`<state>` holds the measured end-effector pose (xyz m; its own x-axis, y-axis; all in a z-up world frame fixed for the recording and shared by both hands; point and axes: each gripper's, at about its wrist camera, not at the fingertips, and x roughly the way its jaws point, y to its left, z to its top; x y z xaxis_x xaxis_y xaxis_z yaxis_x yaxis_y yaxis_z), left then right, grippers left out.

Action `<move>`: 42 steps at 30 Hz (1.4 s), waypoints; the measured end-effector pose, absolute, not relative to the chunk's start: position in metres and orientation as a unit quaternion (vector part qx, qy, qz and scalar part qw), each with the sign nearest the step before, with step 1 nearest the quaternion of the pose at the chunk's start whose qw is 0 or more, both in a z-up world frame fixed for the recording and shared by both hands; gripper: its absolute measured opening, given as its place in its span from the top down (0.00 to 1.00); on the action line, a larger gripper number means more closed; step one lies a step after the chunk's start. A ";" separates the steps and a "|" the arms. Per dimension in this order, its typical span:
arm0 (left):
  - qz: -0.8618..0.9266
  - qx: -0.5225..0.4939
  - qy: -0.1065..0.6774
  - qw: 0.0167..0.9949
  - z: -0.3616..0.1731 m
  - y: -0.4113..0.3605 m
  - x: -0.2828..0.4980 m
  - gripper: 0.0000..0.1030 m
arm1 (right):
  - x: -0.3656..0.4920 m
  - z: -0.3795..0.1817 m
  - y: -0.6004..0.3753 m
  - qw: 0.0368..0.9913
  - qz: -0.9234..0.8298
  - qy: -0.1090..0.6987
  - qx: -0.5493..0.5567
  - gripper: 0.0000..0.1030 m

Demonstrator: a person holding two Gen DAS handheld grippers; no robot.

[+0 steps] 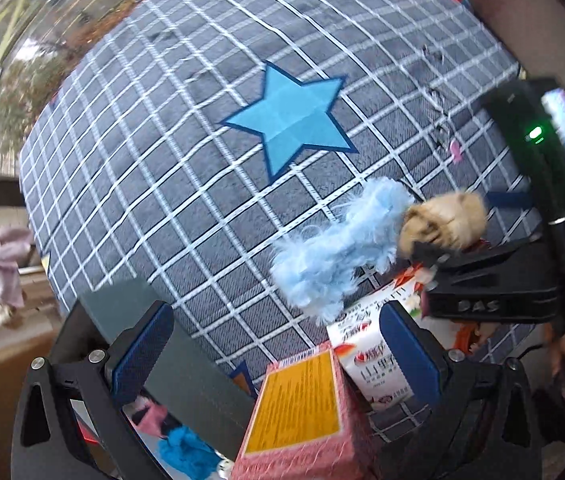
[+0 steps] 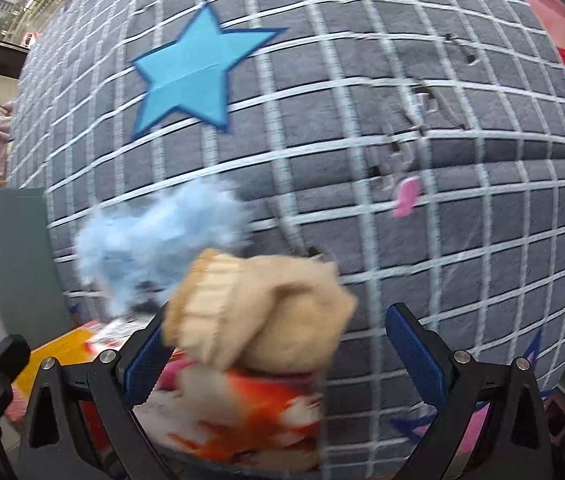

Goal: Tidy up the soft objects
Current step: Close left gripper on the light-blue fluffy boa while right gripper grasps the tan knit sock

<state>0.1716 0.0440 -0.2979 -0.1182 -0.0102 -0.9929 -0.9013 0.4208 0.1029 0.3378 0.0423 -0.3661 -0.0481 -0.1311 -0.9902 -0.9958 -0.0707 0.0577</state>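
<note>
Softness is what governs every hold here: the beige knitted sock (image 2: 258, 304) in front of your right gripper (image 2: 286, 344) looks light, limp and springy, so judge it as something that will sag and slide out unless you pinch through a bunched or folded part, and the ribbed cuff at its left end looks like the firmest place to bite. In the right wrist view the jaws stand wide apart, with the sock resting against the left blue pad (image 2: 144, 356) and clear of the right one, so it is not clamped; it seems to sit on a blurred white and orange packet (image 2: 250, 416), though the blur makes the contact hard to read. Just beside it, towards your left, lies the fluffy pale blue piece (image 1: 334, 248), touching the sock in the left wrist view; its loose fibres will likely snag and shed, so take its thick middle rather than the wispy edge. Your left gripper (image 1: 278, 360) is also wide open and holds nothing, with a pink box with a yellow label (image 1: 298, 412) between its pads. Everything sits at the near edge of the grey checked bed cover (image 1: 162, 160) with its blue star (image 1: 290, 120)
</note>
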 end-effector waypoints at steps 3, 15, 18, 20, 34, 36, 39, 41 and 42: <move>0.377 -0.339 0.664 0.549 -0.315 0.050 0.192 0.00 | 0.364 -0.362 0.049 0.478 0.483 0.488 -0.547 0.02; 0.299 -0.300 0.747 0.513 -0.383 0.060 0.231 0.00 | 0.477 -0.332 0.051 0.533 0.458 0.542 -0.461 0.02; 0.315 -0.308 0.749 0.495 -0.396 0.071 0.222 0.00 | 0.484 -0.333 0.049 0.523 0.463 0.554 -0.454 0.02; 0.324 -0.314 0.746 0.489 -0.401 0.076 0.214 0.00 | 0.484 -0.334 0.041 0.518 0.470 0.557 -0.448 0.02; 0.388 -0.418 0.629 0.528 -0.377 0.107 0.180 0.00 | 0.401 -0.348 0.064 0.466 0.515 0.543 -0.472 0.02; 0.366 -0.415 0.642 0.531 -0.385 0.099 0.187 0.00 | 0.394 -0.358 0.065 0.463 0.508 0.541 -0.484 0.02; 0.346 -0.402 0.665 0.526 -0.399 0.091 0.192 0.00 | 0.390 -0.367 0.065 0.465 0.501 0.536 -0.495 0.02; 0.336 -0.400 0.673 0.523 -0.405 0.089 0.194 0.00 | 0.388 -0.372 0.064 0.463 0.498 0.536 -0.500 0.02; 0.330 -0.399 0.679 0.521 -0.409 0.088 0.195 0.00 | 0.387 -0.375 0.064 0.463 0.496 0.536 -0.503 0.02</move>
<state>0.1949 0.0877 -0.4088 -0.1381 -0.1988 -0.9703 -0.8855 0.4637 0.0311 0.3867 0.0644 -0.3751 -0.0660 -0.0796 -0.9946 -0.9978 0.0030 0.0660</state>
